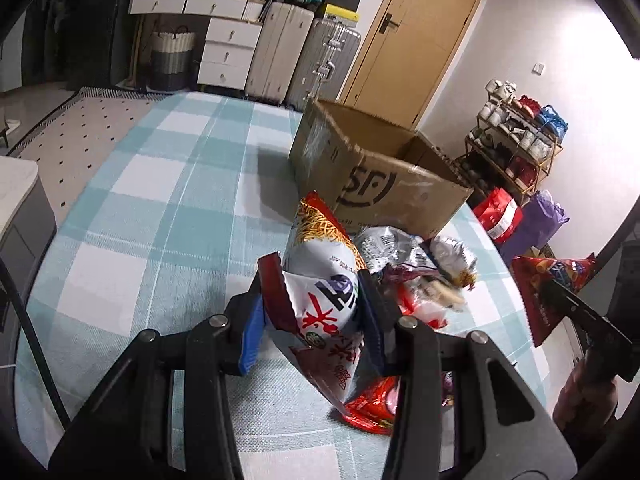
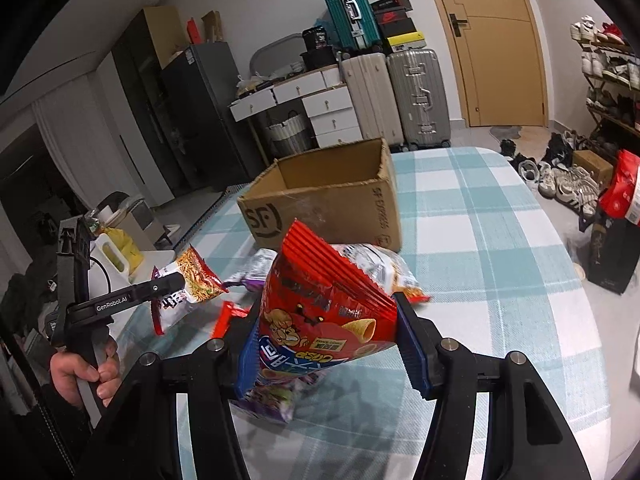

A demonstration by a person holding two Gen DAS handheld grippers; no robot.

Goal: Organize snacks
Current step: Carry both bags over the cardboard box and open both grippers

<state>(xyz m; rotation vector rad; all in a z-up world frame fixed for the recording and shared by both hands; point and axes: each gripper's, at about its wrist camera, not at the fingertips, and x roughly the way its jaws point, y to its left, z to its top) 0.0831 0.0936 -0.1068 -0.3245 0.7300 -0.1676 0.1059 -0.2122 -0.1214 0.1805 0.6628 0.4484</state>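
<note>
My left gripper (image 1: pixel 316 312) is shut on a white and red noodle-snack bag (image 1: pixel 320 264) and holds it above the checked tablecloth. My right gripper (image 2: pixel 326 344) is shut on a red corn-snack bag (image 2: pixel 320 304), also lifted; that bag also shows at the right of the left wrist view (image 1: pixel 548 284). An open SF cardboard box (image 1: pixel 372 168) stands on the table beyond both bags; it also shows in the right wrist view (image 2: pixel 328 196). Several loose snack bags (image 1: pixel 404 256) lie in front of the box.
The table has a blue and white checked cloth (image 1: pixel 168 184). Suitcases (image 2: pixel 400 92), white drawers (image 1: pixel 228 52) and a wooden door (image 2: pixel 500 40) stand behind. A shoe rack (image 1: pixel 516 140) and red and purple bags (image 1: pixel 520 216) are to the right.
</note>
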